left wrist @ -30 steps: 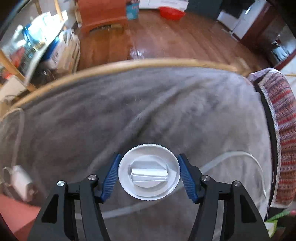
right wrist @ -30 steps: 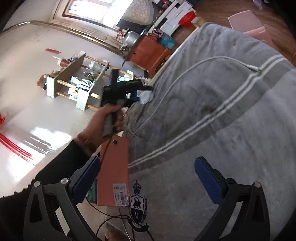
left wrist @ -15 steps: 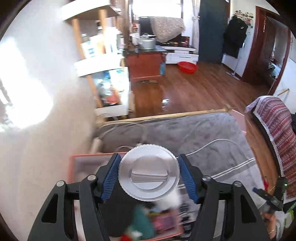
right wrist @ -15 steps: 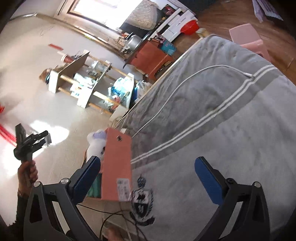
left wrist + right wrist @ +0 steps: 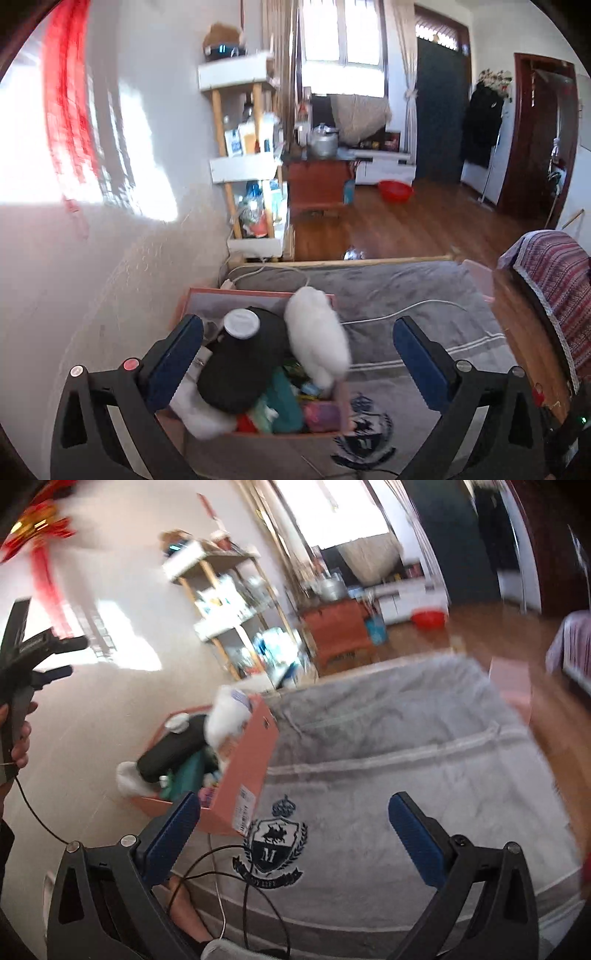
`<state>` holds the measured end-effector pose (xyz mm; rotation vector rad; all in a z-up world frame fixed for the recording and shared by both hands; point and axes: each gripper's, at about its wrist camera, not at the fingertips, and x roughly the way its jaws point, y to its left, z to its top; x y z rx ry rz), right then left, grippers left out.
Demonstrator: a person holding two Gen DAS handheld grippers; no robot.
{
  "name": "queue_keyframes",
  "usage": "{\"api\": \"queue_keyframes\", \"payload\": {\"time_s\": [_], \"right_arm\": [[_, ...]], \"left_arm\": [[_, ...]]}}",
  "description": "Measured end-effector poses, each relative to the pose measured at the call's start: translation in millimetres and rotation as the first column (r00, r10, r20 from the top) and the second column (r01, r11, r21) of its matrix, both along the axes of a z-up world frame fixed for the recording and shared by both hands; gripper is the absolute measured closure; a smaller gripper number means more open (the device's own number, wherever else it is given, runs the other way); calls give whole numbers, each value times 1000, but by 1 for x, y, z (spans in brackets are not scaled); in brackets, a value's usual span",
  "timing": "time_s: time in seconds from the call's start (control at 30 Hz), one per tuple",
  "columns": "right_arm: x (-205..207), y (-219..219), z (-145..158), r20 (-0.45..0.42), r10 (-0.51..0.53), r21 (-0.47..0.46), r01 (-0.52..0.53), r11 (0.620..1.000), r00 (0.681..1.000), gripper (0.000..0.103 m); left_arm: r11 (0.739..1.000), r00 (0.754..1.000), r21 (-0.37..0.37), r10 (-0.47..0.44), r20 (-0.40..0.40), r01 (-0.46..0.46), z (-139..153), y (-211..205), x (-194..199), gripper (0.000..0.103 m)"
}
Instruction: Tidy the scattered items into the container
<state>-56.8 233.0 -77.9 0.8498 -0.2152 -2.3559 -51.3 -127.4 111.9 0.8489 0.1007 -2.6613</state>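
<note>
A pink box [image 5: 258,293] stands on the grey blanket beside the wall, filled with several items. A black bottle [image 5: 240,369] with a white cap [image 5: 242,323] lies on top of them, next to a white plush toy [image 5: 317,332]. My left gripper [image 5: 297,354] hovers above the box with its jaws opening wide; the bottle rests below them and no pad touches it. In the right wrist view the box [image 5: 255,753], the bottle [image 5: 173,749] and the raised left gripper [image 5: 70,657] in a hand show. My right gripper [image 5: 291,830] hangs open and empty over the crest on the blanket.
A white cable [image 5: 406,310] runs across the blanket [image 5: 424,280]. A white wall lies left of the box. Beyond the bed's far edge stand a shelf rack [image 5: 247,166], a red cabinet [image 5: 317,184] and a red basin [image 5: 395,190] on wooden floor. A striped cloth [image 5: 554,273] is at the right.
The left gripper carried the white-capped bottle from the blanket up over the pink box and opened; the bottle now lies in the box. The right gripper rose and rolled towards level.
</note>
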Motion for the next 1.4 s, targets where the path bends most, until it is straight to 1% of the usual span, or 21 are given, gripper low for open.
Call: {"api": "queue_keyframes", "payload": {"time_s": [0.03, 0.1, 0.17, 0.2, 0.33, 0.43, 0.5, 0.57, 0.67, 0.73, 0.77, 0.87, 0.97, 1.07, 1.17, 1.23, 1.4], "right_arm": [[17, 1, 10, -46, 0, 16, 1, 1000, 999, 0], [42, 1, 24, -108, -1, 37, 5, 999, 994, 0], [65, 5, 37, -163, -21, 30, 26, 999, 986, 0], [70, 7, 41, -176, -23, 20, 27, 999, 984, 0], [82, 23, 66, -215, -93, -42, 86, 995, 972, 0], [87, 32, 88, -240, -153, -62, 142, 988, 959, 0], [94, 37, 101, -274, -178, -68, 165, 984, 945, 0], [105, 39, 111, -319, -192, -62, 182, 981, 928, 0], [114, 39, 119, -356, -198, -51, 192, 980, 913, 0], [117, 39, 122, -361, -191, -52, 185, 981, 913, 0], [119, 38, 123, -361, -189, -49, 184, 982, 913, 0], [123, 37, 125, -365, -187, -40, 185, 982, 912, 1], [126, 35, 125, -370, -179, -24, 183, 983, 912, 1], [127, 34, 124, -365, -174, -20, 179, 984, 915, 1], [128, 36, 123, -362, -179, -25, 183, 983, 915, 1], [128, 37, 122, -359, -184, -28, 187, 982, 915, 1], [126, 41, 121, -345, -194, -40, 192, 981, 918, 1]], "left_arm": [[1000, 1000, -12, 3, -9, -3, 1, 10, 6, 0], [999, 1000, -33, 10, -27, -11, 3, 32, 20, 0], [999, 998, -41, 10, -57, -12, 5, 53, 31, 0], [999, 998, -46, 10, -68, -13, 6, 61, 36, 0], [998, 991, -65, 6, -132, -15, 18, 99, 51, 0], [995, 983, -97, -4, -186, -14, 28, 126, 68, 0], [995, 977, -96, 4, -215, -26, 32, 142, 79, 0], [997, 966, -73, 11, -257, -31, 33, 155, 91, 0], [999, 945, -40, -15, -328, 2, 31, 167, 106, 0], [999, 931, -45, -20, -365, 4, 29, 174, 114, 0], [998, 926, -61, -22, -376, -1, 29, 179, 117, 0], [996, 933, -84, -52, -355, 24, 27, 189, 119, 0], [997, 945, -63, -63, -320, 46, 22, 192, 118, 0], [998, 952, -46, -50, -303, 37, 18, 192, 118, 0], [999, 953, -35, -33, -301, 24, 14, 189, 119, 0], [999, 956, -42, -14, -292, 2, 11, 189, 118, 0], [999, 962, -47, -2, -272, -11, 3, 190, 115, 0]]}}
